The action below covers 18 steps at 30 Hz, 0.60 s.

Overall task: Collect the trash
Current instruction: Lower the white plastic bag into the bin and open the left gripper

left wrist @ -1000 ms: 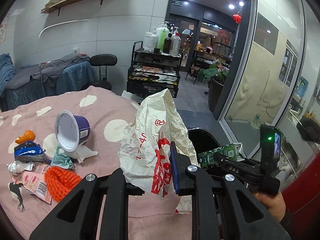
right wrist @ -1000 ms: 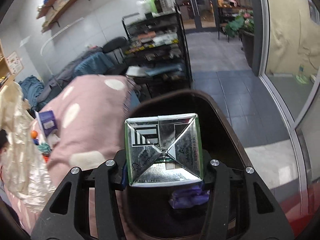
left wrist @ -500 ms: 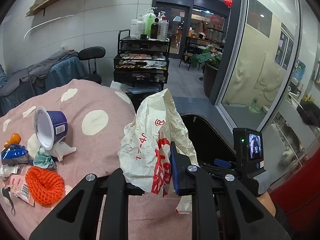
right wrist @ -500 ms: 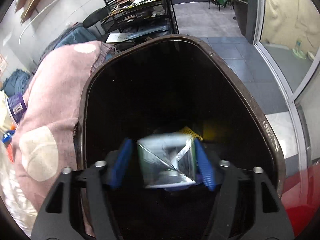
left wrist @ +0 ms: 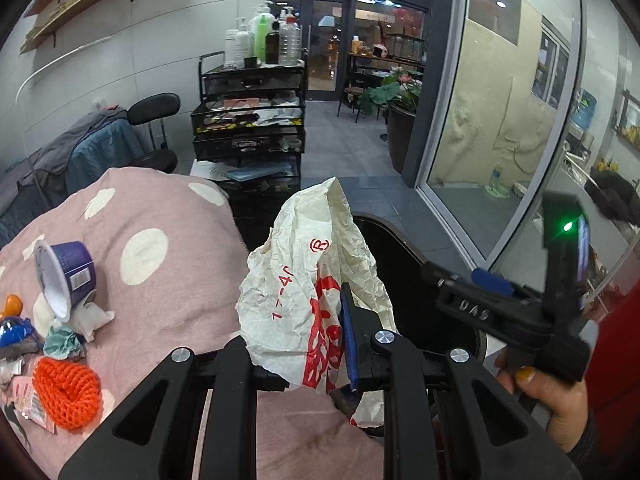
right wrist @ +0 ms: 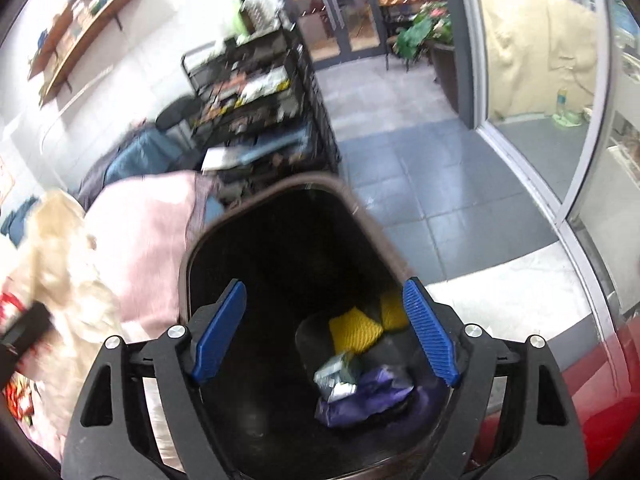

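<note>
The pink cloth with pale dots (left wrist: 160, 280) covering the table carries a tipped purple cup (left wrist: 66, 276) on white crumpled paper (left wrist: 90, 316), a teal wad (left wrist: 60, 342), an orange knitted net (left wrist: 66, 390), a pink wrapper (left wrist: 26, 400) and a blue packet (left wrist: 14, 330) (all at its left edge).

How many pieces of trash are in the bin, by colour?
Yellow net pieces: 2
Silver-green carton: 1
Purple wrapper: 1
Total showing in the bin: 4
</note>
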Each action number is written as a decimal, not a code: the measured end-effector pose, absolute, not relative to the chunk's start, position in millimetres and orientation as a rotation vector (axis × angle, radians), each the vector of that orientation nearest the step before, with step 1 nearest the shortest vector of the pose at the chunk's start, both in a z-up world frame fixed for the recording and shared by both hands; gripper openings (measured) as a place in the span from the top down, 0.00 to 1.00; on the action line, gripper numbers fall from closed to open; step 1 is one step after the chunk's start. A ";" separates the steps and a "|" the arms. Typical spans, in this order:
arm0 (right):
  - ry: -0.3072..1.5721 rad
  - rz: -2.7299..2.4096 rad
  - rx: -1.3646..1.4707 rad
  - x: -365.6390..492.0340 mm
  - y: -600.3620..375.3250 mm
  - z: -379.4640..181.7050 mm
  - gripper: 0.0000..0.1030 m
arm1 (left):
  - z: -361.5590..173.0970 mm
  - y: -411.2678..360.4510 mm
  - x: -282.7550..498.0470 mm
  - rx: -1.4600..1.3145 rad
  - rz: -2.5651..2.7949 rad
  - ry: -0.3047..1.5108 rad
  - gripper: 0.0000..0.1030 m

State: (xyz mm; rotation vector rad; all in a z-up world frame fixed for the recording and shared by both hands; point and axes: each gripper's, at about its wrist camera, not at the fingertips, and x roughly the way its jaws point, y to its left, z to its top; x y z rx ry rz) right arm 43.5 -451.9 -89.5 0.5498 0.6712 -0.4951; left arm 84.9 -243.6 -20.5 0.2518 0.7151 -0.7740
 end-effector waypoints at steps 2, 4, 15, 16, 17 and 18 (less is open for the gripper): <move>0.643 -0.518 0.549 37.4 -458.3 -81.4 0.19 | -24.5 -251.7 83.8 0.268 -0.781 0.725 0.81; 0.619 -0.543 0.553 31.8 -465.0 -75.7 0.18 | -28.4 -259.4 84.1 0.285 -0.786 0.735 0.81; 0.593 -0.567 0.586 16.4 -485.3 -68.6 0.17 | -45.6 -284.9 83.8 0.360 -0.798 0.776 0.79; 0.593 -0.565 0.584 16.6 -484.7 -68.3 0.17 | -46.5 -286.9 83.7 0.371 -0.801 0.774 0.77; 0.595 -0.561 0.583 17.0 -484.5 -68.1 0.17 | -47.8 -288.7 82.1 0.384 -0.801 0.772 0.75; 0.595 -0.558 0.581 16.9 -483.8 -68.2 0.17 | -49.0 -290.9 81.6 0.399 -0.798 0.770 0.68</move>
